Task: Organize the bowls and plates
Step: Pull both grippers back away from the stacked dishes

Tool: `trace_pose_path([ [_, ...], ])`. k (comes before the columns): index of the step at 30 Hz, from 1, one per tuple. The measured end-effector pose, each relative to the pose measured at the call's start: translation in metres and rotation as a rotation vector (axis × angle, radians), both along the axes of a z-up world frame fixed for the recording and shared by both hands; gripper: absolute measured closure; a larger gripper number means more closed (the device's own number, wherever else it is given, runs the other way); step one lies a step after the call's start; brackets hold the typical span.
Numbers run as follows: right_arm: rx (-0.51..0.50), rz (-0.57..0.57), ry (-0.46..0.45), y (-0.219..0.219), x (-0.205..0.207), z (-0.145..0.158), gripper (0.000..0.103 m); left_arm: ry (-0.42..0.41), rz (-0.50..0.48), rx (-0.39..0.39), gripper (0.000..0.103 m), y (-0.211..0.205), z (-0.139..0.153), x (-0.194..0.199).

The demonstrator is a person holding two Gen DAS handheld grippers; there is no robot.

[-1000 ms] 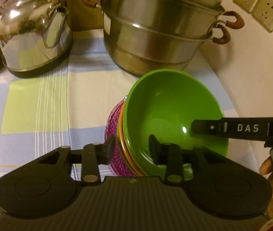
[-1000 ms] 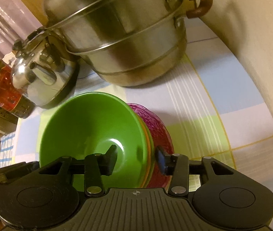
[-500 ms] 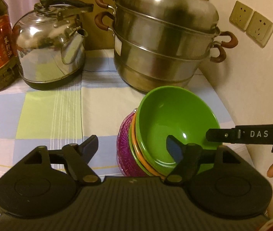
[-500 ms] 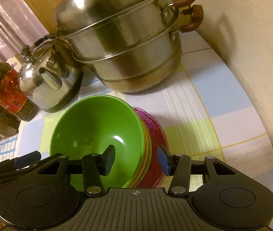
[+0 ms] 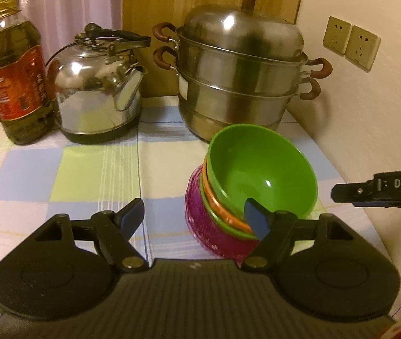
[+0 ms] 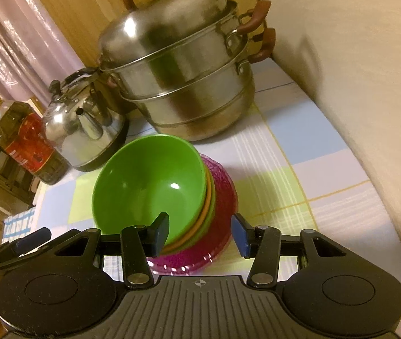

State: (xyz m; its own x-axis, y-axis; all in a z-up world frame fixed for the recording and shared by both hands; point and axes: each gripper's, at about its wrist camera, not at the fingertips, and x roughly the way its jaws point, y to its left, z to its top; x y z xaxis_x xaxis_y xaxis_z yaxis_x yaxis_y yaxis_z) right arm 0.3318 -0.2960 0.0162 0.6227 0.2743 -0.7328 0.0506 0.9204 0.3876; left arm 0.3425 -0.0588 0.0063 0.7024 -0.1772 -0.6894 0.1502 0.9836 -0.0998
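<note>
Jaws of the left gripper (image 5: 193, 217) stand spread wide, having just been opening, with nothing pinched; its right finger overlaps the stack's near rim in view. The right gripper (image 6: 200, 232) has its jaws partly spread astride the stack's near edge, and no pad appears to press on it. Beyond them the green bowl (image 5: 262, 172) sits nested on orange, green and purple bowls (image 5: 214, 231), tilted, on the checked tabletop (image 5: 93, 169). Stacking looks done; no plates are in view. Farther back stand the kettle (image 5: 96, 90), steamer pot (image 5: 237, 76) and oil bottle (image 5: 14, 76).
</note>
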Motion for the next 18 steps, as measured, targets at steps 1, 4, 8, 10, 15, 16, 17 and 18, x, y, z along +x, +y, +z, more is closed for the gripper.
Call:
trace_pose_path([
  [1,-0.01,0.0,-0.011,0.001,-0.005,0.001,0.054,-0.003,0.006,-0.002,0.028,0.001,-0.001,-0.006],
  [4,-0.054,0.016,-0.058,0.007,-0.027,0.001,0.054,-0.003,0.016,-0.001,0.027,0.002,-0.002,-0.021],
  [8,-0.088,0.027,-0.091,0.012,-0.054,-0.003,0.054,-0.011,0.009,0.008,0.027,0.002,0.0,-0.042],
  [10,-0.08,0.017,-0.095,0.012,-0.068,-0.006,0.054,-0.018,0.001,0.01,0.027,0.002,0.001,-0.053],
  [15,-0.087,0.007,-0.123,0.017,-0.098,-0.005,0.054,-0.03,-0.002,0.013,0.027,0.002,0.004,-0.082],
  [16,-0.097,0.012,-0.131,0.019,-0.103,-0.004,0.054,-0.033,0.001,0.016,0.027,0.002,0.005,-0.088],
  [17,-0.11,0.017,-0.138,0.021,-0.108,-0.003,0.054,-0.036,0.006,0.02,0.027,0.002,0.004,-0.094],
  [18,-0.119,0.022,-0.143,0.022,-0.114,-0.002,0.054,-0.035,0.01,0.019,0.027,0.002,0.003,-0.1],
])
